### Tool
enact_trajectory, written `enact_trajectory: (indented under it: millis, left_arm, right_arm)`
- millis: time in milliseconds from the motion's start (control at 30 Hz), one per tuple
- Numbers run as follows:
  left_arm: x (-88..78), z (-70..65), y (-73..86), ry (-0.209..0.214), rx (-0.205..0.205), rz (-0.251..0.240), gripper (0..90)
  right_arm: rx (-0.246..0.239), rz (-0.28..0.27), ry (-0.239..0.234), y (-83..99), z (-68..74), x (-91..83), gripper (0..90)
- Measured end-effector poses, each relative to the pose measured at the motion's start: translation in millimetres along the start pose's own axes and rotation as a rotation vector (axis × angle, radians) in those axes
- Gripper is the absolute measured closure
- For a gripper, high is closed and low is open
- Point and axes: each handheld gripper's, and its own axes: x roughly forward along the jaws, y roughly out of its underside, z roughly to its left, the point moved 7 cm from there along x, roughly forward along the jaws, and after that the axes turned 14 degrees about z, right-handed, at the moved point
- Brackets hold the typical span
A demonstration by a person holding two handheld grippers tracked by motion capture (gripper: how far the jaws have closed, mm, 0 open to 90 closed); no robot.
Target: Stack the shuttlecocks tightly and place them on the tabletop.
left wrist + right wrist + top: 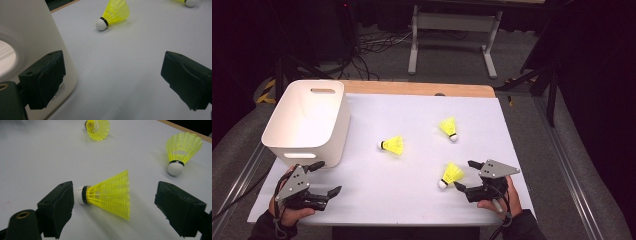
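A person works at a white desk (412,200) with 2 handheld grippers and 3 yellow shuttlecocks. The right gripper (466,175), low at the desk's near right corner, frames the nearest shuttlecock (450,175) between wide-open jaws. In the right gripper view, that shuttlecock (110,194) lies on its side between them, its white cork tip just beside the left jaw, though contact cannot be judged, and its skirt flaring toward the right jaw with clear desk between. Neither pad presses on it.

The left gripper (324,177) sits at the near left corner, its jaws also spread wide and holding nothing. In the left gripper view, one jaw lies close against the wall of a white bin (32,30), the other over bare desk.

The bin (307,120) stands at the desk's left side, just beyond the left gripper. A second shuttlecock (392,145) lies on its side near the middle of the desk, cork pointing toward the bin. The third shuttlecock (449,128) rests farther back on the right, cork down and tilted, well apart from both grippers.
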Motion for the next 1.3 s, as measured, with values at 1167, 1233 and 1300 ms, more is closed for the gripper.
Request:
enact_trajectory:
  millis: [1167,1233,1300]
  left_arm:
    - [4.7,-4.0,1.0,0.006,0.022,0.031,5.9]
    - [4.6,-4.1,1.1,0.005,0.023,0.034,5.9]
    - [4.6,-3.8,1.1,0.006,0.02,0.031,5.9]
  right_arm:
    - [-0.088,0.154,-0.061,9.4,-12.5,10.3,36.8]
    - [-0.095,0.166,-0.067,9.4,-15.3,11.9,37.6]
    - [-0.107,0.175,-0.087,8.3,-16.5,13.9,39.9]
